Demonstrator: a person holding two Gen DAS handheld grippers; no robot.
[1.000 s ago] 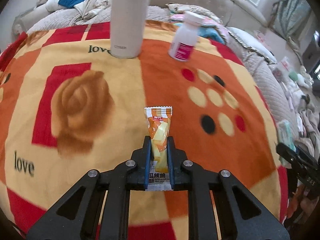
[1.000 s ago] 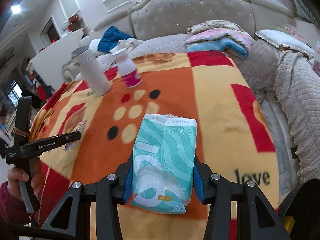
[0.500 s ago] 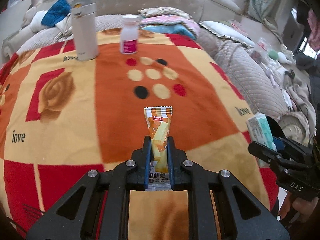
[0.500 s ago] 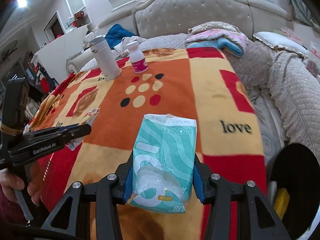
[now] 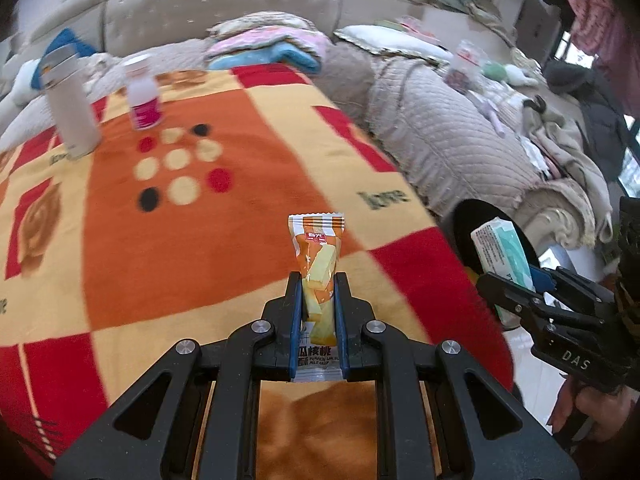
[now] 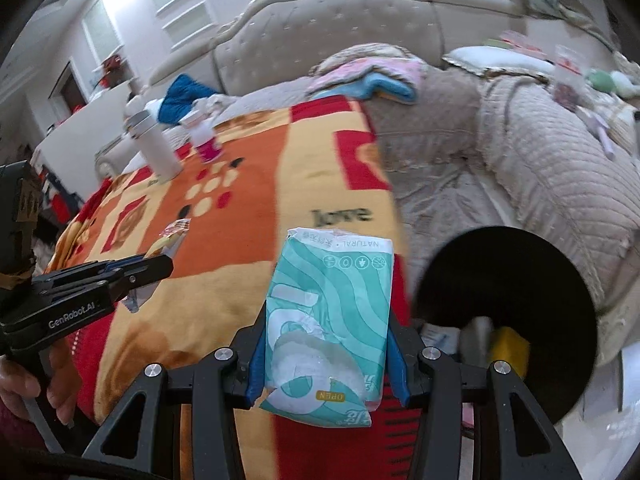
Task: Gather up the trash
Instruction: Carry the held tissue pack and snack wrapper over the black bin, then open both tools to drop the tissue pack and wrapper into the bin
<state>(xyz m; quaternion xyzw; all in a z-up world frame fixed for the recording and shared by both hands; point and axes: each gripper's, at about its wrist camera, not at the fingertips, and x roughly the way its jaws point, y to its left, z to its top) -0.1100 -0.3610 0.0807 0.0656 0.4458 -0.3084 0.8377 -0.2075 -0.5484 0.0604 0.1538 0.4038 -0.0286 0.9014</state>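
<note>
The left gripper (image 5: 318, 300) is clamped tight on an orange snack wrapper (image 5: 317, 264), held upright above the near edge of the patterned blanket (image 5: 240, 208) on the bed. The right gripper (image 6: 326, 344) squeezes a teal tissue pack (image 6: 330, 320) between its blue pads, jaws part-way apart, just left of the round black trash bin (image 6: 520, 280) beside the bed. Far left on the blanket stand a white thermos (image 5: 70, 116) and a small pink-labelled bottle (image 5: 144, 98), well apart from both grippers.
</note>
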